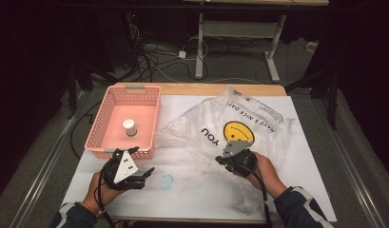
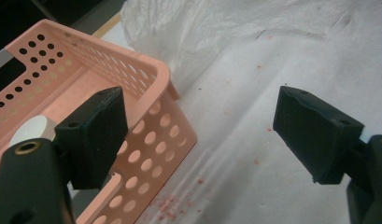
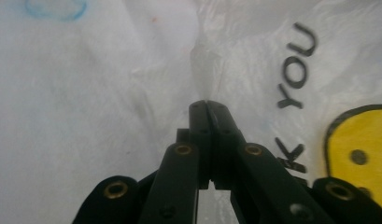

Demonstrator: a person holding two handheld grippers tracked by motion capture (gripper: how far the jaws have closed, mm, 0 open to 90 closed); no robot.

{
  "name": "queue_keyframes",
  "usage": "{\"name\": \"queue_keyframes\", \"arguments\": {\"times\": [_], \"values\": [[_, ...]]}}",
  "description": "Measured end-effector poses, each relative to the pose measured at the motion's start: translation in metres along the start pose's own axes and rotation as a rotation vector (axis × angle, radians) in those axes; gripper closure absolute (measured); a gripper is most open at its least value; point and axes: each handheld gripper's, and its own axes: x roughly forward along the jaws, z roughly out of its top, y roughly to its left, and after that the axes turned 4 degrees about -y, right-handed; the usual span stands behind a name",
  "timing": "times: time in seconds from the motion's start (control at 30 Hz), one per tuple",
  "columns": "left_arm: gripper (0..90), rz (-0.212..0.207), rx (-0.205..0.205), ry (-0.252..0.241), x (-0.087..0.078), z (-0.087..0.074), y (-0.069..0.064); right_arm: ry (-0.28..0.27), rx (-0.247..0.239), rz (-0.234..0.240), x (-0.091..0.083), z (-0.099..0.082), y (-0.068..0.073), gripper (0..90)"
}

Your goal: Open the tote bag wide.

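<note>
A crumpled clear plastic bag [image 1: 258, 121] with a yellow smiley face and the words "THANK YOU" lies across the right half of the white-covered table. My right gripper [image 1: 220, 160] rests on its near left part. In the right gripper view the right gripper [image 3: 207, 103] is shut, and a raised fold of the bag [image 3: 198, 56] runs out from its tips. My left gripper [image 1: 142, 160] is open at the near right corner of a pink perforated basket [image 1: 99, 126]. In the left gripper view one jaw of the left gripper [image 2: 202, 135] stands over the basket [image 2: 146, 70] and the other over the table, with nothing between them.
A small white round container [image 1: 130, 127] stands in the basket, and its container top [image 2: 32, 130] peeks out behind the left jaw. A blue ring [image 1: 166, 181] is drawn on the table cover between the hands. Red specks dot the cover by the basket. Cables and a desk frame [image 1: 239, 28] lie beyond the table.
</note>
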Motion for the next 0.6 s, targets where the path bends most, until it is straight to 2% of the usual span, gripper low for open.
{"name": "queue_keyframes", "arguments": {"times": [0.07, 0.23, 0.4, 0.43, 0.53, 0.6], "values": [[17.5, 0.003, 0.001, 0.0, 0.0, 0.0, 0.001, -0.034, -0.004, -0.047, -0.006, 0.003, -0.002, 90.0], [17.5, 0.021, 0.001, -0.012, -0.002, 0.006, 0.007, -0.145, 0.032, -0.155, -0.024, 0.013, -0.013, 90.0], [17.6, 0.054, 0.019, -0.031, -0.005, 0.018, 0.015, -0.189, 0.026, -0.271, -0.037, 0.022, -0.024, 90.0], [17.5, 0.067, 0.011, -0.033, -0.007, 0.02, 0.02, -0.2, 0.033, -0.282, -0.039, 0.023, -0.026, 90.0], [17.6, 0.085, -0.025, -0.035, -0.008, 0.023, 0.032, -0.249, 0.054, -0.36, -0.051, 0.029, -0.037, 90.0], [17.5, 0.105, -0.037, -0.022, -0.009, 0.025, 0.041, -0.286, 0.066, -0.383, -0.058, 0.034, -0.042, 90.0]]}}
